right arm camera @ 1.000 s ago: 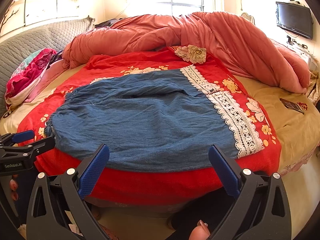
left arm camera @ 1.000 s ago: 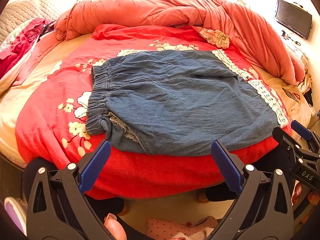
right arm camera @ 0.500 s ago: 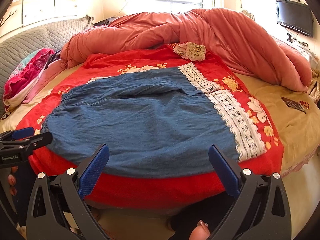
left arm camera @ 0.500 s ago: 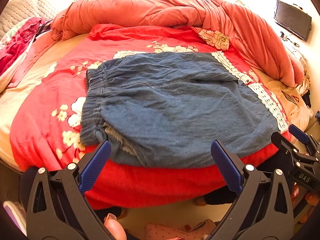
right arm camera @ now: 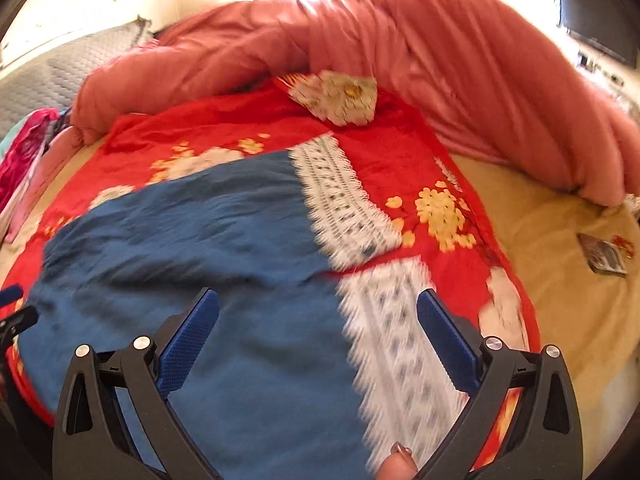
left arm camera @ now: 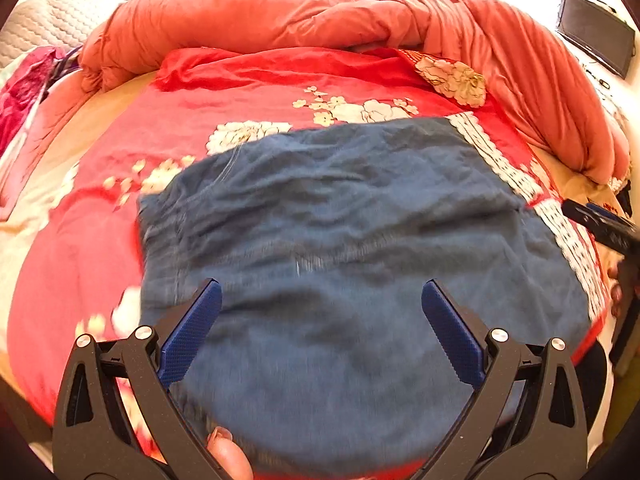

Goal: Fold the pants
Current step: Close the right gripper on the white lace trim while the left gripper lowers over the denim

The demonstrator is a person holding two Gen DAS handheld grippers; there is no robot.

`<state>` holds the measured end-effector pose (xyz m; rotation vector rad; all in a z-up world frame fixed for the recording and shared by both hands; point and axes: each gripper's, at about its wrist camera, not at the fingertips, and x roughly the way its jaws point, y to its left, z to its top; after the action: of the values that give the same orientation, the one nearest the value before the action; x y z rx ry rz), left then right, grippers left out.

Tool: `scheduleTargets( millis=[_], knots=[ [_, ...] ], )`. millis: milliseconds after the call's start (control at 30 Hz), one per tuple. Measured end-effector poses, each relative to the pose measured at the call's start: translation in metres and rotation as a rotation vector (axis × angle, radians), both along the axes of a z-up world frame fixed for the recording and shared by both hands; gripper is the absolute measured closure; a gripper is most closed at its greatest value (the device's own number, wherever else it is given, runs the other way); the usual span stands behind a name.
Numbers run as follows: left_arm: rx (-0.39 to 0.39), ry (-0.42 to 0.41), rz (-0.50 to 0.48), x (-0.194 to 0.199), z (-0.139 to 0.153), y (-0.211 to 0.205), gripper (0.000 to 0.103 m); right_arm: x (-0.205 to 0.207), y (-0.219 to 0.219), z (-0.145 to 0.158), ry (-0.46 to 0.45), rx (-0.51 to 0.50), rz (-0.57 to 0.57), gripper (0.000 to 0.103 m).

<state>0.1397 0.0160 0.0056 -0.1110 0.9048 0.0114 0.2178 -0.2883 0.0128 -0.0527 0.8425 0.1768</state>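
Blue denim pants (left arm camera: 340, 240) lie flat on a red floral blanket (left arm camera: 240, 88), waistband to the left, white lace hem (right arm camera: 352, 208) to the right. My left gripper (left arm camera: 320, 300) is open and empty, low over the near left part of the pants. My right gripper (right arm camera: 318, 308) is open and empty, over the near lace hem end (right arm camera: 400, 352). The right gripper's tip shows at the right edge of the left wrist view (left arm camera: 600, 224); the left gripper's tip shows at the left edge of the right wrist view (right arm camera: 16, 312). Both views are motion-blurred.
A bunched salmon duvet (left arm camera: 320, 12) rings the back and right of the bed. Pink clothes (right arm camera: 24, 152) lie at far left. A small packet (right arm camera: 604, 254) lies on the tan sheet at right. A wall TV (left arm camera: 596, 32) hangs at right.
Both grippers have moved forward and down from beyond the bed's near edge to over the pants. Both stay open.
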Motion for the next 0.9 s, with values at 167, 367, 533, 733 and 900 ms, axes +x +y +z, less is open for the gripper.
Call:
scheduleTargets(
  millis=[167, 367, 533, 733, 900],
  knots=[
    [0.027, 0.027, 0.023, 0.041, -0.016, 0.006, 0.008, 0.066, -0.009, -0.021, 0.071, -0.095, -0.026, 0.005],
    [0.055, 0.059, 0.07, 0.059, -0.04, 0.024, 0.008, 0.102, -0.01, -0.036, 0.118, -0.098, 0.035, 0.016],
    [0.035, 0.091, 0.065, 0.061, -0.054, 0.031, 0.008, 0.115, -0.007, -0.063, 0.204, -0.109, 0.089, 0.059],
    [0.044, 0.084, 0.054, 0.06, -0.057, 0.031, 0.008, 0.11, -0.006, -0.042, 0.097, -0.199, 0.11, 0.092],
    [0.043, 0.081, 0.047, 0.062, -0.059, 0.03, 0.008, 0.125, -0.004, -0.065, 0.119, -0.255, 0.101, 0.091]
  ],
)
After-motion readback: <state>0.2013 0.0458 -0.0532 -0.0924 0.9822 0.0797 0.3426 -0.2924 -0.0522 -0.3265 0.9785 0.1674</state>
